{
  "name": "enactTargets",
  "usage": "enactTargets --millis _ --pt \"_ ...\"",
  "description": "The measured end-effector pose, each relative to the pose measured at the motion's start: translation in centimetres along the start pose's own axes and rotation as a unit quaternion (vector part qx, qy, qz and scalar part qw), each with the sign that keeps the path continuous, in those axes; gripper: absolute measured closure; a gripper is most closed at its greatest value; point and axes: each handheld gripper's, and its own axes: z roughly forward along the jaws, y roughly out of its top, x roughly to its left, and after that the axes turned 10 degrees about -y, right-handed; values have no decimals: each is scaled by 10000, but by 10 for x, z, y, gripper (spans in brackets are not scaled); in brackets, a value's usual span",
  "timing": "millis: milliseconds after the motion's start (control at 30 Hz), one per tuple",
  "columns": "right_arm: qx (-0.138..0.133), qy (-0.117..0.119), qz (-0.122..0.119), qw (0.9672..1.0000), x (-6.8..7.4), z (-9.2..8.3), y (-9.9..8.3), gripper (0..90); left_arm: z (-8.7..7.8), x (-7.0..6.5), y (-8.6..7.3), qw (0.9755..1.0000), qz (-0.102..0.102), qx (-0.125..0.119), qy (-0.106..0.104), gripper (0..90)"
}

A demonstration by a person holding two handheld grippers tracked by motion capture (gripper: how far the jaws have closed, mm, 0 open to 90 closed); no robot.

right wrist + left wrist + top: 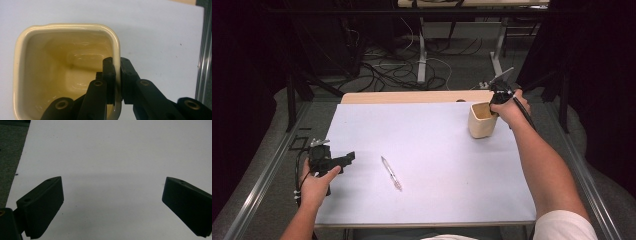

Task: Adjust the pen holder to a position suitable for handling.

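- I have the right hand-held gripper (pixel 117 75) clamped on the cream-yellow, glazed ceramic cup with a rounded square mouth (pixel 50 72): one jaw sits inside the wall, the other outside, and the rim is pinched between them.
- The cup stands at the far right of the pale lilac sheet that covers the desk (pixel 432 150), and the wooden desk edge (pixel 412 96) runs just behind the cup.
- I judge the cup stiff and fairly heavy for its size. The glaze shines, so I expect it to be slippery under the pads, and it would chip or crack if it dropped or knocked the desk.
- Held by one wall only, the cup will likely want to swing or tilt under its own weight. I would keep it upright, move slowly, and set it down flat rather than on a corner.
- The straight part of a side wall, where I hold now, seems the best place to grip; the rounded corners would give the pads less contact.
- The cup looks empty inside, with only glaze reflections on the bottom.
- My left hand-held gripper (pixel 112 202) has its jaws wide apart with nothing between them; it rests well to the left of the cup, at the near left of the sheet.
- A slim silver pen (pixel 391 173) lies on the sheet, left of the cup and nearer to me.
- I can read no brand, label or writing on the cup, the pen or the sheet.
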Motion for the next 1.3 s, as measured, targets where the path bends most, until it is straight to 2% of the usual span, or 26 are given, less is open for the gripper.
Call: enactTargets --millis 67,200,233,267,300,333,400,467,500,533,567,600,633,667,833,867,967,1000,1033,1067,1133,1167,1200,1233,1267,1300 --pt "-106 36 -45 9999 4 -1 1 844 0 0 0 10000 2 -2 3 38" --pt "-272 -68 -765 9967 23 -10 3 844 -1 1 0 10000 21 63 5 38" --pt "-272 -68 -765 9967 23 -10 3 844 -1 0 0 10000 22 37 20 38" --pt "-438 -24 -1011 9939 31 -13 3 844 -1 0 0 10000 18 37 20 38" --pt "-438 -24 -1011 9939 31 -13 3 844 -1 0 0 10000 19 67 11 38" --pt "-334 -96 -1271 9913 40 -19 4 844 -1 0 0 10000 11 62 3 39" --pt "-440 -41 -1357 9898 43 -20 4 844 -1 1 0 10000 12 55 -7 39" --pt "-647 66 -1701 9833 55 -24 3 845 0 0 0 10000 -18 22 1 39" --pt "-647 66 -1701 9833 55 -24 3 845 -1 0 0 10000 10 58 -8 39" --pt "-640 81 -1967 9783 65 -29 3 845 -1 0 0 10000 5 52 -9 39" --pt "-640 81 -1967 9783 65 -29 3 845 -1 1 0 10000 6 53 -9 39" --pt "-696 153 -2206 9728 74 -33 2 844 -1 1 0 10000 5 52 -9 39" --pt "-696 153 -2206 9728 74 -33 2 844 -1 1 0 10000 7 55 -6 39" --pt "-748 237 -2473 9658 83 -37 1 844 -1 1 0 10000 6 55 -2 39" --pt "-1010 488 -3003 9472 105 -46 -2 844 -1 1 0 10000 13 53 5 39" --pt "-1010 488 -3003 9472 105 -46 -2 844 -1 1 0 10000 19 58 7 39" --pt "-1291 636 -3278 9337 117 -50 -6 844 -1 1 0 10000 23 47 21 40" --pt "-1021 538 -3541 9281 119 -57 -5 844 -1 1 0 10000 21 53 30 41" --pt "-1366 621 -3724 9159 125 -57 -7 844 -1 1 0 10000 21 53 30 42" --pt "-1366 621 -3724 9159 125 -57 -7 844 -1 1 0 10000 20 54 32 42" --pt "-1417 664 -3961 9048 132 -61 -10 844 -1 1 0 10000 20 56 30 43" --pt "-1485 690 -4219 8917 139 -64 -13 844 -1 1 0 10000 18 37 24 43" --pt "-1485 690 -4219 8917 139 -64 -13 844 -1 1 0 10000 22 34 19 43" --pt "-1551 659 -4341 8849 143 -65 -15 844 -1 1 0 10000 21 31 19 43" --pt "-1610 678 -4473 8771 146 -66 -16 844 -1 0 0 10000 -9 5 20 43" --pt "-1705 660 -4713 8628 153 -68 -19 844 0 0 0 10000 1 -32 22 43"
